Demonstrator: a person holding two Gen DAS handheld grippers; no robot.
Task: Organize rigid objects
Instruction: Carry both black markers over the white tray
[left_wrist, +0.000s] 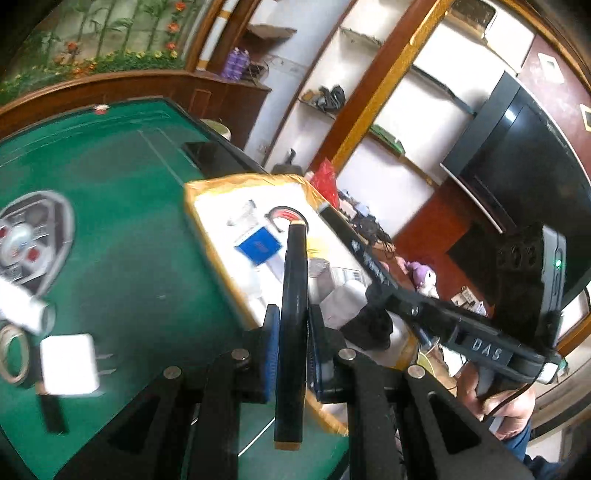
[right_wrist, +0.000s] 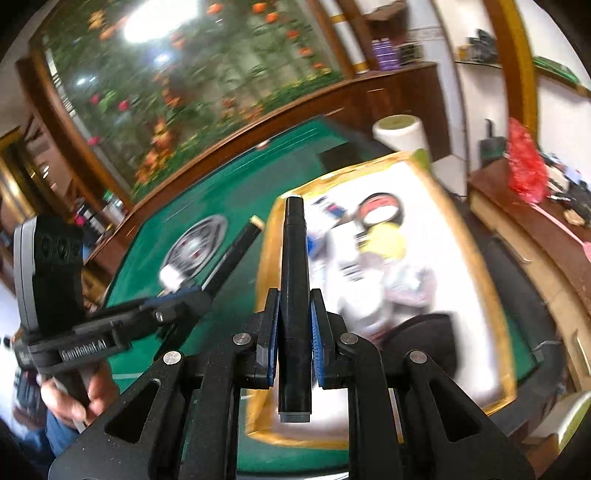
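Right wrist view shows your right claw (right_wrist: 293, 325) clamped on a black marker-like stick (right_wrist: 293, 295) whose long axis runs straight ahead along the fingers, its tip reaching over the near rim of the gold-edged tray (right_wrist: 476, 258) that lies just ahead and slightly to the right on the green table (right_wrist: 207, 206). Your left claw (left_wrist: 291, 339) likewise grips a black gold-tipped stick (left_wrist: 293, 314), pointing forward with the same tray just ahead and to its right. Judging by that, your right claw is the nearer to the tray's white floor, so its stick likely only needs carrying forward and lowering lengthwise among the blurred items already lying there.
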